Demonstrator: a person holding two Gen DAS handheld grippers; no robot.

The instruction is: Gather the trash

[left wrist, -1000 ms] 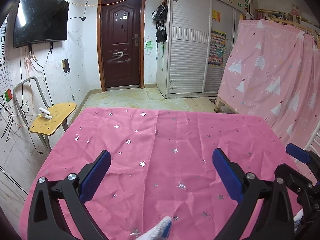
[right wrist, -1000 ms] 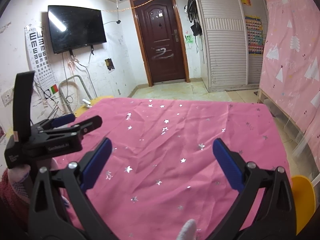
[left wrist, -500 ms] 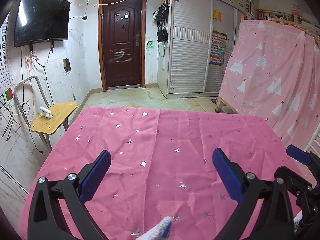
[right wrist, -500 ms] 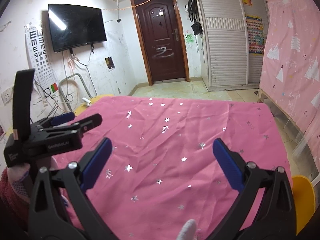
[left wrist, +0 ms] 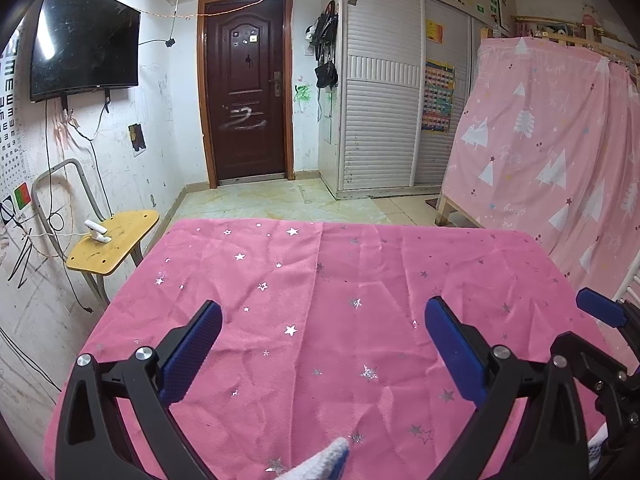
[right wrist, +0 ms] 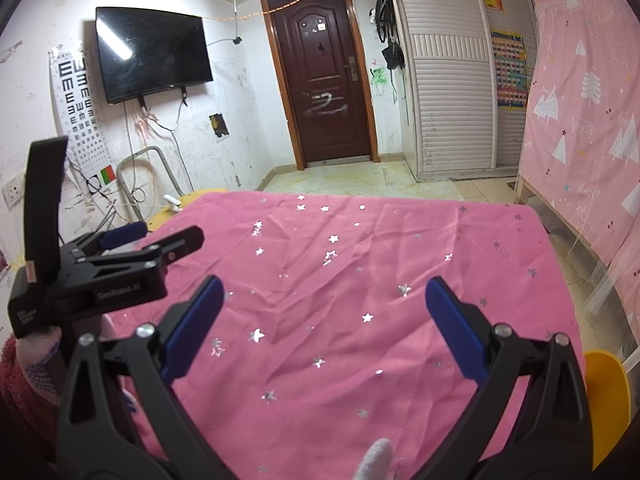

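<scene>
**Both grippers hover wide open over a bare star-print cloth; no trash in sight**

The left gripper point(left wrist: 323, 344) hangs low in its own frame with its blue-padded jaws spread wide and nothing between them, while the right gripper point(right wrist: 324, 320) holds the same pose, jaws fully apart and empty. Compared with the views of half a second and a second ago, almost nothing has shifted: both tools sit at the same height and angle, and the jaw gap is unchanged. That stillness suggests the work is either not yet begun or paused between picks.

Beneath both tools spreads the desk point(left wrist: 360, 280), draped in a wrinkled pink cloth scattered with silver stars. No wrapper, scrap or other trash shows on it in either view, and no bin can be made out, so where the task's trash lies cannot be told from here.

At the left of the right-wrist frame, the left gripper point(right wrist: 120, 268) appears from the side, gripped by a gloved hand. At centre left of the left-wrist frame stands a yellow stool point(left wrist: 112, 240) with a small white object on it; a dark door point(left wrist: 248, 88) fills the upper middle, a wall television point(left wrist: 84, 40) the upper left, and a pink curtain point(left wrist: 560, 140) the right. The likely next step is a search beyond the desk.
</scene>
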